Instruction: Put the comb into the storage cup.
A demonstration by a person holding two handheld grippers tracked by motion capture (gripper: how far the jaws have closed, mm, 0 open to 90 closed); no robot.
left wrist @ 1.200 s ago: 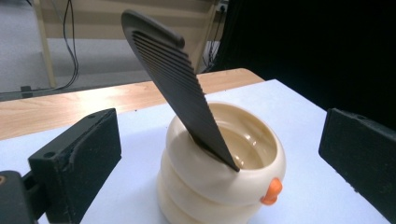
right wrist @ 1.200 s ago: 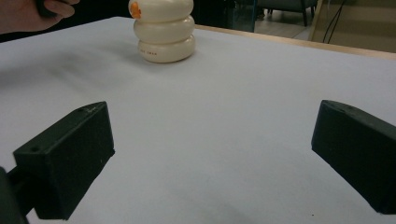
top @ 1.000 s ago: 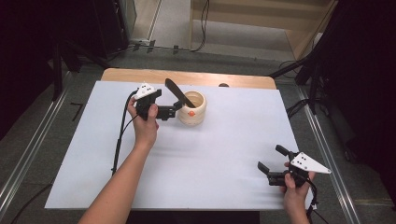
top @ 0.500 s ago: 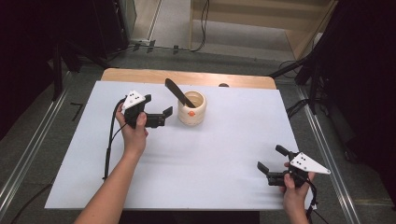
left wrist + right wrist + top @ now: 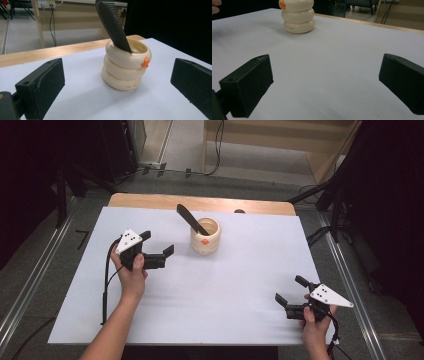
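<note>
The left gripper (image 5: pixel 159 249) is held above the left half of the table, its two black jaws spread wide with nothing between them. They point toward a cream holder (image 5: pixel 205 236) that stands near it, not touching. In the left gripper view, the jaws frame that holder (image 5: pixel 125 65) from either side of the picture, with open white surface between jaws and holder.

The right gripper (image 5: pixel 290 291) sits near the front right corner of the table, well apart from the holder. Its jaws are also spread wide and grip nothing. In the right gripper view, the holder (image 5: pixel 297 17) stands far off at the top left, beyond a broad stretch of bare surface.

The holder is shaped like three stacked rounded rings, upright, with a small orange knob (image 5: pixel 145 62) on its side. It stands toward the back middle of the table. A black comb (image 5: pixel 191 219) stands inside it, tilted, leaning out over the rim toward the back left. The left gripper view shows the comb's (image 5: pixel 113 25) fine teeth.

The table (image 5: pixel 240 285) is covered in white, with a strip of wood along the far edge.
</note>
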